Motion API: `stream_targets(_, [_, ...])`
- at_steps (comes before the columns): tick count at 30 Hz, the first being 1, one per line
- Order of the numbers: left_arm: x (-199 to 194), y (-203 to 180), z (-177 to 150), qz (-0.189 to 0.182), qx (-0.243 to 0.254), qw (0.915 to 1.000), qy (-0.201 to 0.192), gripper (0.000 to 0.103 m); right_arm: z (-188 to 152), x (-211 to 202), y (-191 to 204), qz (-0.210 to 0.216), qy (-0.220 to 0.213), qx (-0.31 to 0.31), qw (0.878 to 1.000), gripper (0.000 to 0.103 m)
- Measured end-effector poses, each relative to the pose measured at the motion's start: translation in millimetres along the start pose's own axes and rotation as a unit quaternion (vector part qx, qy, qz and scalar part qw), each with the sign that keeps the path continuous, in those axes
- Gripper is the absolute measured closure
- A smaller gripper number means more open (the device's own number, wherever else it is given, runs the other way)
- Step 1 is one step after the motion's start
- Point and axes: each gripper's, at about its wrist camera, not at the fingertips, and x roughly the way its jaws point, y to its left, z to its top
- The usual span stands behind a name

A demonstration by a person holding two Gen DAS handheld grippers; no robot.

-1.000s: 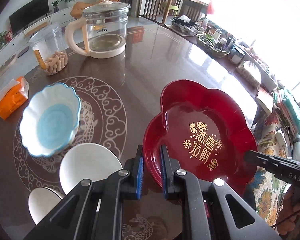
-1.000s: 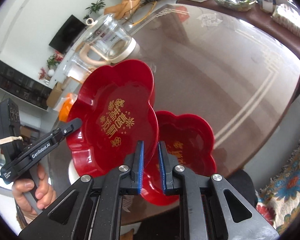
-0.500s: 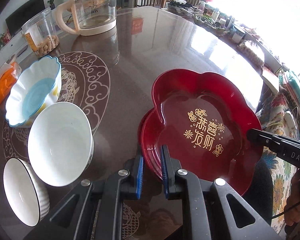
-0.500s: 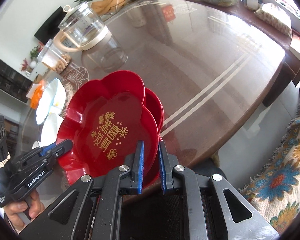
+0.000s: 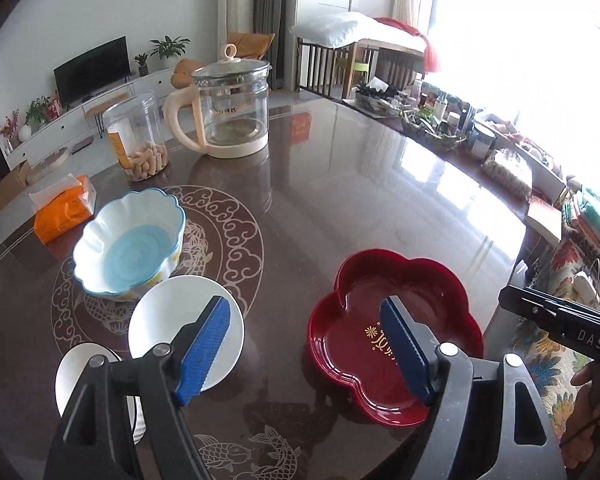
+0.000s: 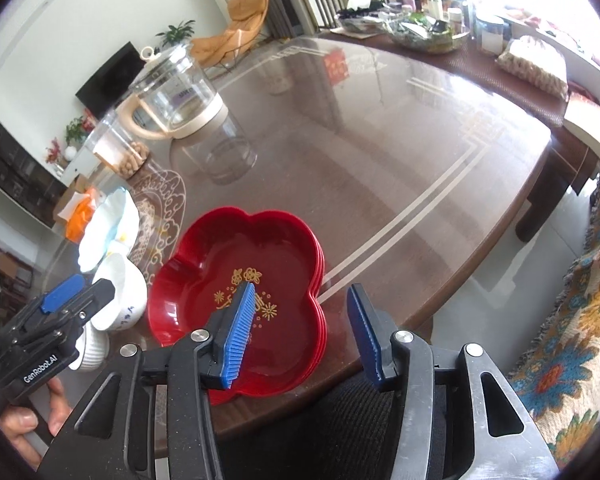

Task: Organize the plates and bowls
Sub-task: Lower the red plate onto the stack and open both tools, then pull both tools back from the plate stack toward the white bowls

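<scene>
While both sets of jaws are opening with nothing gripped, the left gripper and right gripper hover over the stacked red plates resting near the table edge, seemingly untouched.

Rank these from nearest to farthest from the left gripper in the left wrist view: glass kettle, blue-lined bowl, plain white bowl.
1. Plain white bowl, right behind the left gripper's left finger.
2. Blue-lined bowl, farther back on the left.
3. Glass kettle, at the far side of the table.
</scene>
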Motion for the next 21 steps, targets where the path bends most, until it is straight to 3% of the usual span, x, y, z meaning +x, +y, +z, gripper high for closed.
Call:
stream_targets(6, [-58.0, 1.3, -15.3, 0.014, -0.003, 0.9969, -0.078, 0.016, -7.4, -42.9, 35.9, 0.011, -0.067, -0.035, 0.997, 0.043])
stream_targets(10, [-83.1, 4.7, -45.1, 0.042, -0.008, 0.9936, -0.104, 0.01, -24.9, -60.6, 57.9, 0.016, -0.101, -0.057, 0.993, 0.038])
stream_targets(15, [-92.1, 11.2, -83.0, 0.032, -0.032, 0.9946, -0.093, 0.01, -64.5, -56.9, 80.6, -0.01, -0.135, -0.091, 0.987, 0.033])
stream_targets(21, [-92.2, 29.0, -115.5, 0.057, -0.054, 0.9942, -0.072, 0.01, -93.6, -36.8, 104.3, 0.0, -0.107, -0.143, 0.984, 0.033])
